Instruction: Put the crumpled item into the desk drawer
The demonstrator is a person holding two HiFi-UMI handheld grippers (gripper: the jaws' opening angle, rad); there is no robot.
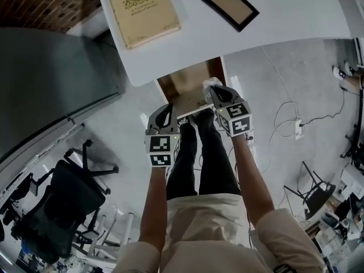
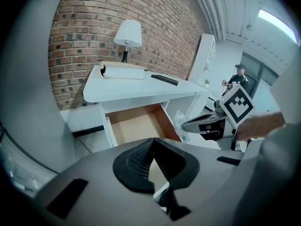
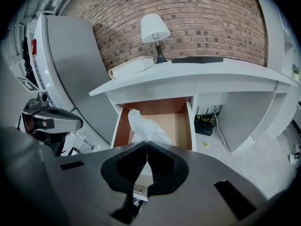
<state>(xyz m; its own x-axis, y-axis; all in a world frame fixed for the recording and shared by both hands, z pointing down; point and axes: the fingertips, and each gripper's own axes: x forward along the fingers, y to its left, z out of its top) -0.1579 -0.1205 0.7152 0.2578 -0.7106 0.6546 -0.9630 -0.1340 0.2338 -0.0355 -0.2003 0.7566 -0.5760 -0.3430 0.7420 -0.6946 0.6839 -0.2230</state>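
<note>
The crumpled item (image 3: 145,126) is a wad of white paper. My right gripper (image 3: 147,145) is shut on it and holds it in front of the open desk drawer (image 3: 178,126). From the head view, the right gripper (image 1: 212,91) and the paper (image 1: 211,83) hang over the drawer's (image 1: 179,90) near right corner. My left gripper (image 1: 166,108) is beside it, lower left, just short of the drawer front. The left gripper (image 2: 152,141) is shut on nothing. In the left gripper view the paper (image 2: 180,121) shows at the right gripper's (image 2: 188,125) tip, by the drawer (image 2: 134,128).
A white desk (image 1: 284,16) carries a tan book (image 1: 143,11) and a dark picture frame (image 1: 230,5). A lamp (image 3: 155,32) stands at its back by the brick wall. A grey cabinet (image 1: 51,84) is left; an office chair (image 1: 57,203) and floor cables (image 1: 296,124) lie nearby.
</note>
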